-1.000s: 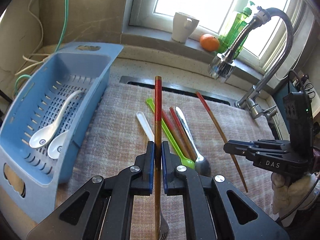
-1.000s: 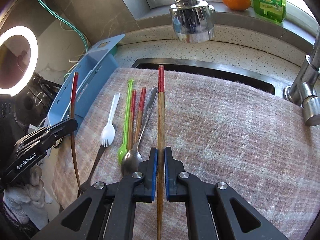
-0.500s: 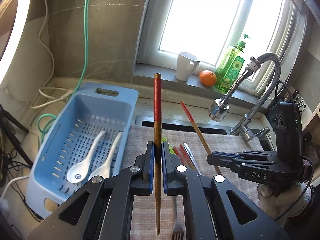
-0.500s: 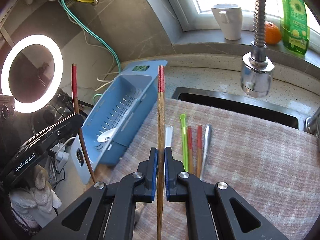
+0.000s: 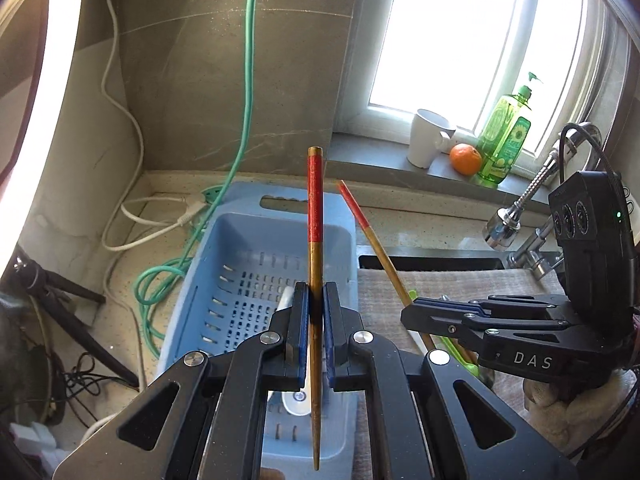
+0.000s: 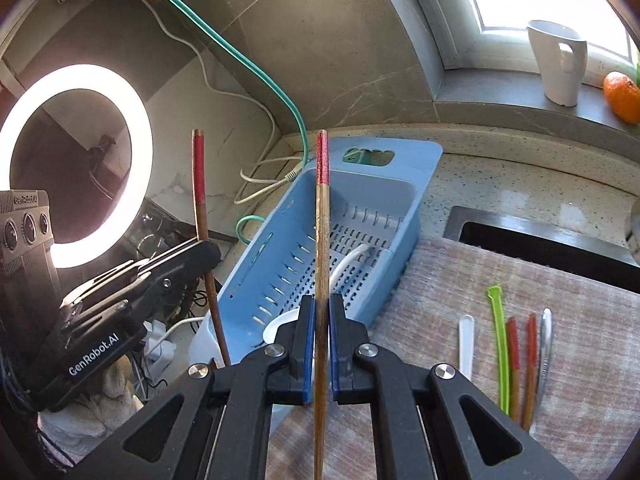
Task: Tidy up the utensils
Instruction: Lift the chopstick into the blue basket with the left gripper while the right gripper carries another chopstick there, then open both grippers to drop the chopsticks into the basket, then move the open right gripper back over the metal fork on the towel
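Both tongs are raised above the counter [image 6: 520,176], each clamped on one red-tipped wooden chopstick. The left tongs [image 5: 316,332] hold their chopstick [image 5: 315,240] upright at frame centre, red end up, over the blue drainer basket [image 5: 240,264]. The right tongs [image 6: 318,344] grip the other chopstick [image 6: 321,240] the same way, at the centre of their own view. White ceramic spoons [image 6: 352,260] lie inside the basket. On the checked cloth [image 6: 440,280], lower right, rest a green utensil [image 6: 500,340], two more chopsticks [image 6: 522,356], a metal handle and a white plastic one.
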The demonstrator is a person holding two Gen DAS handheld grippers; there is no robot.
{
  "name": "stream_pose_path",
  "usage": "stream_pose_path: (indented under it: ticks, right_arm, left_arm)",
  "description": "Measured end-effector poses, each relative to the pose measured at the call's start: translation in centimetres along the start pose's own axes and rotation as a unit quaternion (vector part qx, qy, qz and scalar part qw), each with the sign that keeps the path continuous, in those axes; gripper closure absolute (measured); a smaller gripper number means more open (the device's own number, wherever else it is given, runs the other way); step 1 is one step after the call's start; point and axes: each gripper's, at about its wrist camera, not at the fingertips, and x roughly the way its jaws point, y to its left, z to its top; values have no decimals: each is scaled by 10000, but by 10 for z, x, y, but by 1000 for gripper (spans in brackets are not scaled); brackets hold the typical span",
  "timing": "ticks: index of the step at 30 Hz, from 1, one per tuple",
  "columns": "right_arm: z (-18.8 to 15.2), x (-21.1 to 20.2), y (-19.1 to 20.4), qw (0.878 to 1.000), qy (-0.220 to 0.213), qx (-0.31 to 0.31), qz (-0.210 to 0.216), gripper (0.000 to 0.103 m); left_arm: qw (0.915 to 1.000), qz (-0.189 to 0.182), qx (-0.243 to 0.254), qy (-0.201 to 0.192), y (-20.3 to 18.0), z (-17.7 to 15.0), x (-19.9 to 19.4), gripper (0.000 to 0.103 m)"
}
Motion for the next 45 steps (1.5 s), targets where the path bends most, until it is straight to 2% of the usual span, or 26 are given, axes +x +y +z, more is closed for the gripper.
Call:
stream_pose_path:
  ticks: [9, 15, 18, 20, 29, 33, 38, 43, 45]
  right_arm:
    - [17, 49, 10, 9995, 214, 238, -33, 97]
    - [17, 65, 16, 9993, 347, 83, -122, 94]
    - [16, 63, 16, 9993, 322, -7, -201, 93]
    - [17, 61, 15, 9993, 307, -34, -213, 90]
    - [13, 30, -3, 9996, 170, -40, -228, 87]
    - [8, 5, -12, 9995, 26, -171, -254, 76]
    - [2, -26, -25, 9994, -95, -256, -211, 70]
    - [-4, -53, -37, 9993, -111, -338, -135, 68]
    - [-8, -61, -43, 9993, -48, -362, -68, 68]
  left_arm:
    - [9995, 41, -107, 308, 28, -1, 34, 97]
    - [9989, 137, -52, 448, 33, -1, 44, 97]
    - [9986, 197, -105, 486, 36, 0, 46, 87]
    - [9986, 217, -130, 462, 37, 1, 44, 87]
    - [9990, 209, -282, 284, 30, -1, 25, 87]
    - [9992, 216, -277, 206, 19, -7, 11, 87]
    - [9994, 162, -302, 111, 1, -19, -6, 86]
    - [9994, 14, -331, 123, -21, -36, -17, 77]
    - [9993, -59, -337, 149, -31, -45, -20, 77]
